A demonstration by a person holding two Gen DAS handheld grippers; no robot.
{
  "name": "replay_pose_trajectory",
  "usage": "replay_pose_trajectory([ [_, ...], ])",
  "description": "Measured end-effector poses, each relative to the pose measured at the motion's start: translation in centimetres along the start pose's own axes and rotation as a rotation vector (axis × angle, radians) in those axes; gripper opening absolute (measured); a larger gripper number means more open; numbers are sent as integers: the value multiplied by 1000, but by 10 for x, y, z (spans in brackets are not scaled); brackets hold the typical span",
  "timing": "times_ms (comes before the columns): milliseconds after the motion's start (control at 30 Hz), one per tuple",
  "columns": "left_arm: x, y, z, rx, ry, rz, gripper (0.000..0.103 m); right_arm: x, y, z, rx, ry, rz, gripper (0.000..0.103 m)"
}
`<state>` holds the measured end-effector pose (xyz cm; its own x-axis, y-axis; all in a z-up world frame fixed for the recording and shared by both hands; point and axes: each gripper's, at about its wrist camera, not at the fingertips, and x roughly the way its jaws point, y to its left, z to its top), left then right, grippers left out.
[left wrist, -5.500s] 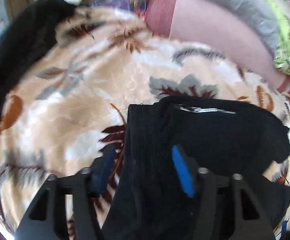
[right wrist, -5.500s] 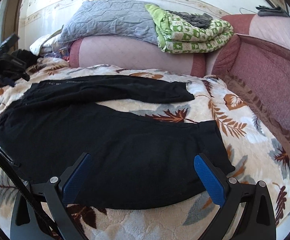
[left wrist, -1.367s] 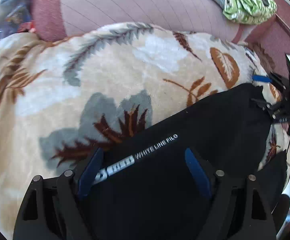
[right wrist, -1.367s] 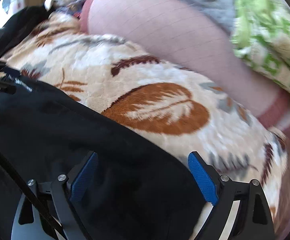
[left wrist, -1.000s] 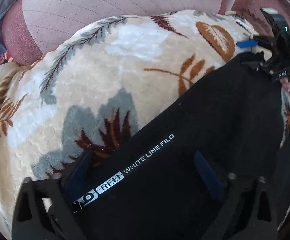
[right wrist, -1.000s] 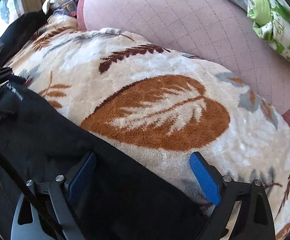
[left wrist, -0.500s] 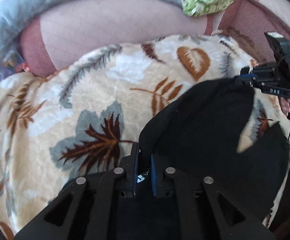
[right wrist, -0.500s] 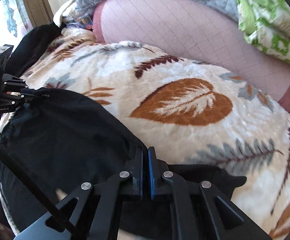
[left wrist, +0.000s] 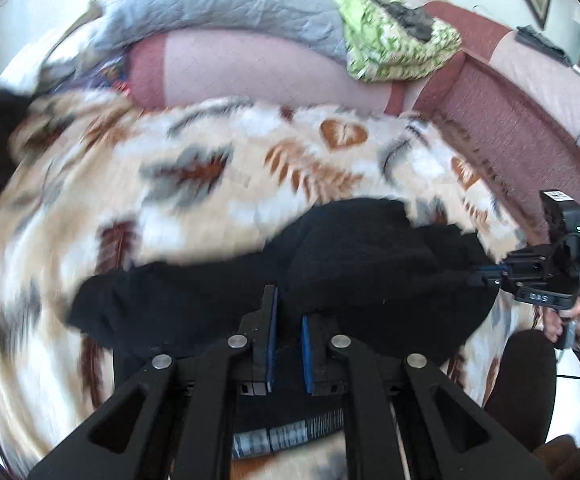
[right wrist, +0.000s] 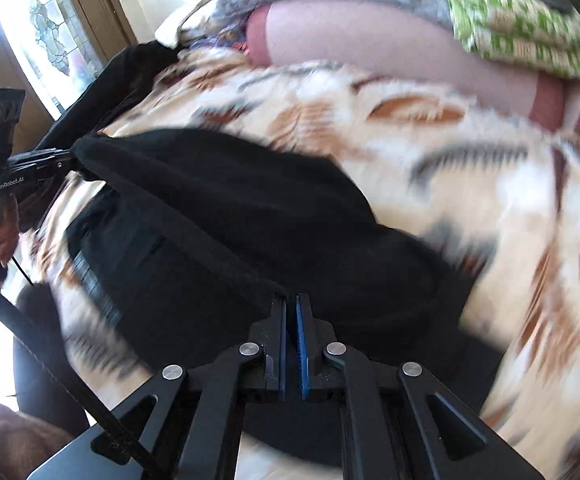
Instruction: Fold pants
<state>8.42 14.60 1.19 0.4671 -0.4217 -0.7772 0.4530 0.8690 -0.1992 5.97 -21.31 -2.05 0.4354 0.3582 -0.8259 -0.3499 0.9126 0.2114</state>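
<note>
Pants (left wrist: 370, 272) lifted off the blanket (left wrist: 194, 208), one edge pinched in the left tool (left wrist: 288, 344), the other in the right tool (right wrist: 290, 344); keep both level and taut to fold squarely.

1. "GenRobot.AI" is showing in white letters on the black body of the left gripper (right wrist: 70, 160), seen in the right wrist view far to the left of the fingers and above them.
2. Pale characters are showing on the body of the right gripper (left wrist: 486, 274), seen in the left wrist view far to the right of the fingers; they are too small to read surely.
3. White lettering is lying on the waistband of the pants (left wrist: 290, 438), below the fingers; blur is making it unreadable.
</note>
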Motion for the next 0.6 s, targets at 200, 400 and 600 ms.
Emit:
replay_pose_trajectory([
  [200,-2,7,-71,-105,106,43,14,11,27,-60,45,75,-15,5],
  [400,-42,28,-101,-246,45,85,29,7,31,-85,55,108,-83,9],
  [600,-77,38,-109,-299,-29,135,47,-47,8,-101,122,7,-160,32],
])
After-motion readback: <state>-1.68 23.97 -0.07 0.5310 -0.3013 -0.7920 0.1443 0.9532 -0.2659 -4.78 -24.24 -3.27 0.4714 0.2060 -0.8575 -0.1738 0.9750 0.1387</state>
